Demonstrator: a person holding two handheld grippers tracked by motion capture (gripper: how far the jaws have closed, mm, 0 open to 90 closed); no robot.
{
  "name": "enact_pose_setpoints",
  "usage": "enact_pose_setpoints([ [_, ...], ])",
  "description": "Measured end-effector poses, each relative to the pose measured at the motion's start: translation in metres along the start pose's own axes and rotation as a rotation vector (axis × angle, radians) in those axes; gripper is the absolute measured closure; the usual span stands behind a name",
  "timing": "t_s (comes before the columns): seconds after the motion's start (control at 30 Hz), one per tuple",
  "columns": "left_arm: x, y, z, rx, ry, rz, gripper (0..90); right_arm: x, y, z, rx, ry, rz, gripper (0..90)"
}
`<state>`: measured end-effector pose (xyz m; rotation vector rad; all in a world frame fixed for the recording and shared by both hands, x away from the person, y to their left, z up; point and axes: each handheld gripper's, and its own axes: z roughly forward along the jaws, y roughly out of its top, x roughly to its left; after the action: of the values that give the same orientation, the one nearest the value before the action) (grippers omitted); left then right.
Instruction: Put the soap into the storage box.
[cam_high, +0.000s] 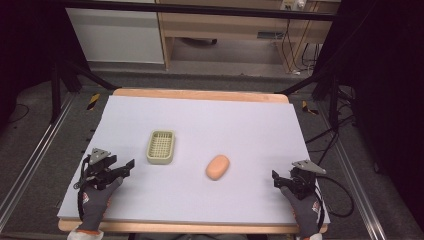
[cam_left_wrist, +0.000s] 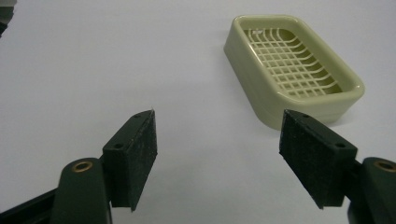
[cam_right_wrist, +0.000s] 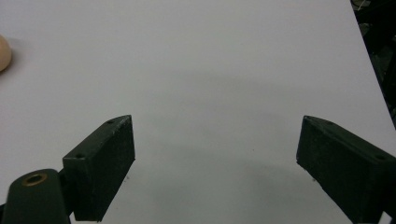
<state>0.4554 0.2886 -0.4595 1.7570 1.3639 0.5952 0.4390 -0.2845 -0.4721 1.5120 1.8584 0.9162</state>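
left hand-held gripper (cam_left_wrist: 217, 144): parted, empty | right hand-held gripper (cam_right_wrist: 215, 154): wide, empty | soap dish (cam_left_wrist: 292, 70): unmarked

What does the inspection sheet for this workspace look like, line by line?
Surface: white sheet over a wooden table, flat.
Job's things: pale green soap dish, empty, upright; orange soap bar lying apart to its right.
Clutter: nothing seen.
Grippers: left gripper open, jaws pointing just left of the soap dish; right gripper open over bare sheet.
Cables: black cable trailing from the right gripper.
Surroundings: dark frame, wooden shelving behind, floor cables.
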Motion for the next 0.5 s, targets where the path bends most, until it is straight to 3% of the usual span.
enact_pose_setpoints([
  [0.27, -0.010, 0.003, -0.001, 0.000, -0.033, 0.002, 30.6, 0.000, -0.001, -0.001, -0.004, -0.006, 0.011, 10.2],
  [0.5, -0.019, 0.003, -0.001, 0.010, -0.058, 0.026, 31.6, 0.000, -0.001, -0.001, -0.003, -0.014, 0.009, 9.7],
])
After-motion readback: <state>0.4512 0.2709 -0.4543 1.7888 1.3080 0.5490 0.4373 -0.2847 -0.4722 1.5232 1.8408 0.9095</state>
